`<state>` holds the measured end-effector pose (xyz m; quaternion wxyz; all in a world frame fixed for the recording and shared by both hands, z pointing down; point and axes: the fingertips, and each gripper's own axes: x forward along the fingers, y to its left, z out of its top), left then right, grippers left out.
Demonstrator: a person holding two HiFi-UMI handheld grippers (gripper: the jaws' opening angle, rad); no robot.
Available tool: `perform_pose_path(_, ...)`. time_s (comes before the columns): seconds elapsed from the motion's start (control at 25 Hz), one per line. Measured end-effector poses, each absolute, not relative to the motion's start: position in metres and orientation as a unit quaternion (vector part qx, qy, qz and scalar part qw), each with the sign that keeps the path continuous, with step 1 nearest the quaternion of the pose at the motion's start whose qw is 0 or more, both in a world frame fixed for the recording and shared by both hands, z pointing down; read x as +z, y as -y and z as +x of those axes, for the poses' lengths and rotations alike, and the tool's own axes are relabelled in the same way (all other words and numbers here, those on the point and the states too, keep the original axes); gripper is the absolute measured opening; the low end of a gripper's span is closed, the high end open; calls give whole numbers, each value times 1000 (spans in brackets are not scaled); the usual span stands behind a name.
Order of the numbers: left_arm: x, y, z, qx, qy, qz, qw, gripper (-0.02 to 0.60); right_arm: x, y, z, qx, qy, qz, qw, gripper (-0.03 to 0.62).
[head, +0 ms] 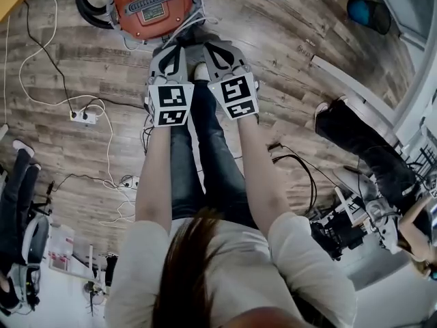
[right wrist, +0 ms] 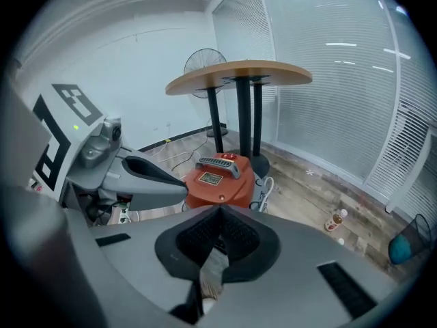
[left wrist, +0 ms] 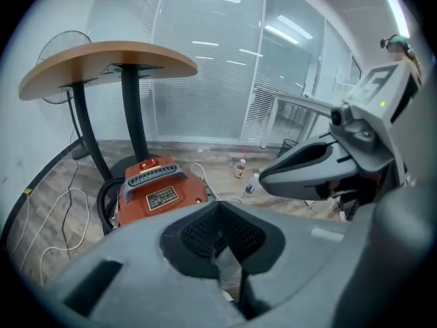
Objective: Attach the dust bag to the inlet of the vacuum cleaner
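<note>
- The left gripper (head: pixel 174 50) has its jaws pressed together. In the left gripper view (left wrist: pixel 218 207) the two dark ribbed pads meet at the tip with nothing pinched between them.
- Behind those closed tips a pale strip shows through the narrow gap; I cannot tell what it is.
- The right gripper (head: pixel 213 48) is likewise closed. In its own view (right wrist: pixel 220 212) the pads touch at the tip and grip nothing, with a pale brownish strip in the gap behind them that I cannot identify.
- In the head view the two grippers are held side by side, close together, in front of the person's legs (head: pixel 205 156). Both point ahead and down toward the vacuum cleaner, and neither touches it.
- The vacuum cleaner (head: pixel 151 2) is orange-red and stands on the wooden floor (head: pixel 307 101) just ahead of the gripper tips. Each gripper view shows it straight beyond the jaws (left wrist: pixel 160 191) (right wrist: pixel 218 180).
- A grey handle (right wrist: pixel 218 164) runs across its top, and a black hose (left wrist: pixel 106 207) curls round its left side.
- It sits near the foot of a round wooden table (left wrist: pixel 109 57) on dark legs.
- A white power strip (head: pixel 83 117) lies on the floor to the left, well apart from the grippers.
- Two small bottles (left wrist: pixel 240 168) stand on the floor beyond the vacuum cleaner.
</note>
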<state>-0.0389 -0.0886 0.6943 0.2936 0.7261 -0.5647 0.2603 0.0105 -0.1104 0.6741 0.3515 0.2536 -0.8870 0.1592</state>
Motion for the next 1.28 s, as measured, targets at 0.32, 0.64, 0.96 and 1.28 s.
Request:
perform_pose_path(0.32,632,96,-44,238,586,728,264,17,618,120,18,175,884,303,311,3)
perform_pose_path(0.64,558,106,-52,207,607,731,233,17,547,112,5,159,895,310,280,3)
perform_pose_path(0.96,490,117,-53,192,607,747,193,17,483,121,-3,170,899,330,230,3)
perform_pose_path(1.28,429,125,-63,172,618,751,158,17,419,128,7,192,896,364,167,3)
